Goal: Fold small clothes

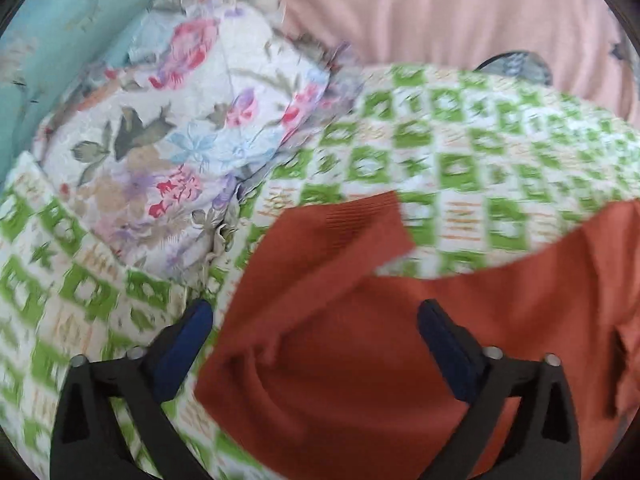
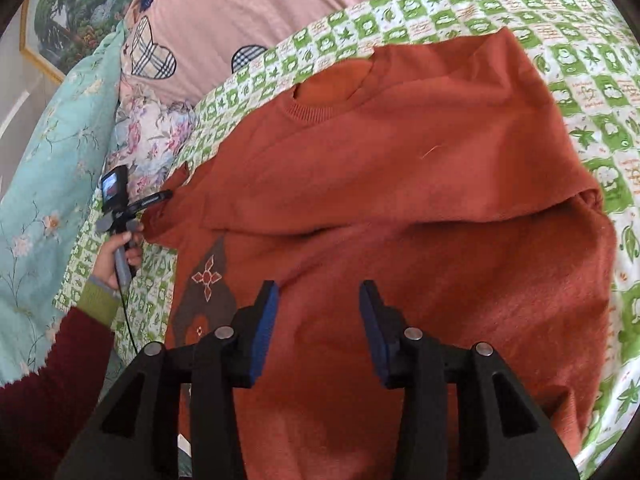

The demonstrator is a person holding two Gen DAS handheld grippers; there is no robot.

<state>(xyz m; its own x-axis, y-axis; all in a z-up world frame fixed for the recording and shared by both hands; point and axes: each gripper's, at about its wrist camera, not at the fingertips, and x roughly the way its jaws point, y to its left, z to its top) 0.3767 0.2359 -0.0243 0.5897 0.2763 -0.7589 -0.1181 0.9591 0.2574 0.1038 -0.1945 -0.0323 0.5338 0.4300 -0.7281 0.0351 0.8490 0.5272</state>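
While the rust-orange sweater (image 2: 400,184) lies spread on the green-and-white checked bedsheet (image 2: 580,92), both claws hang over it with nothing between their pads. Above the sweater's lower body, the right claw (image 2: 318,332) has its jaws partly spread. At the sweater's left edge, the left claw (image 1: 316,344) stands fully spread over a folded sleeve, its pads clear of the cloth; the right wrist view shows a hand (image 2: 116,248) gripping its handle beside that edge. The sweater's ribbed collar points away from the right claw, and a brown patch with a red cross motif (image 2: 206,280) sits near its left hem. Beyond the sweater's left side lie a floral pillow (image 1: 180,152) and a pale blue floral quilt (image 2: 52,184); past its collar lies a pink cover (image 2: 224,12).
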